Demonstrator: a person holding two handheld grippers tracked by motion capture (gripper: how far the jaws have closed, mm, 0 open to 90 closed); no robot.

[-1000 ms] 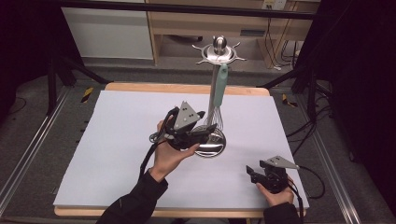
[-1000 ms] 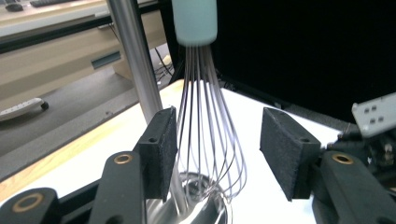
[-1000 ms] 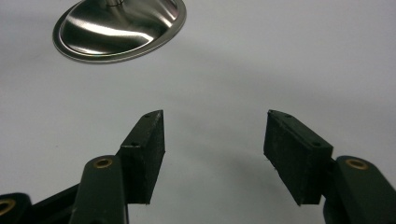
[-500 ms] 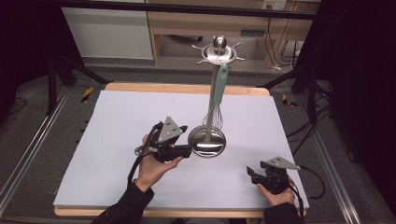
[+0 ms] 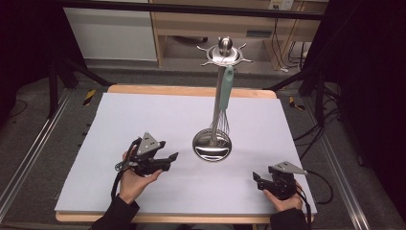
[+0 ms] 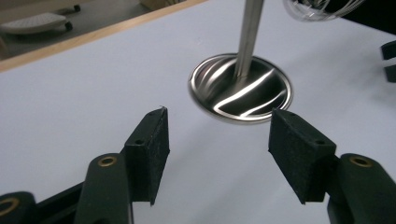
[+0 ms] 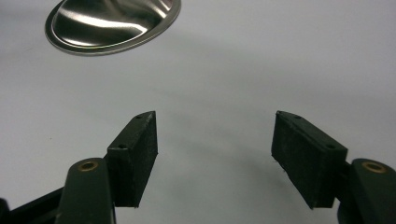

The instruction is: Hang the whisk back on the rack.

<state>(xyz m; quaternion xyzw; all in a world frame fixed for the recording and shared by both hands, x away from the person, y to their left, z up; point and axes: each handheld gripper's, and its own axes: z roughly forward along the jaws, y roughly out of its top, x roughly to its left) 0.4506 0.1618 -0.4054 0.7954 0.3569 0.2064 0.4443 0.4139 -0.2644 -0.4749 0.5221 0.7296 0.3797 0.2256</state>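
A steel utensil stand [image 5: 219, 86] rises from a round mirror-like base [image 5: 212, 145] in the middle of the white table top [image 5: 143, 115]. A whisk [image 5: 224, 103] with a pale green handle hangs from its top ring. My left gripper [image 5: 170, 160] is held open, left of the base and a short way from it; in the left gripper view the base [image 6: 240, 88] lies just beyond my empty gripper [image 6: 217, 140]. My right gripper [image 5: 256, 181] sits low at the front right, open and empty, with the base's rim [image 7: 112, 23] at the top left of its view.
The table top has a wooden edge [image 5: 191, 91] at the back. Black tripod legs [image 5: 57, 72] and cables [image 5: 325, 129] stand on the floor to either side. A cabinet [image 5: 110, 33] and shelf unit are behind the table.
My left gripper has drawn back from the stand's base, moving left and toward the front edge. The right gripper has stayed where it was.
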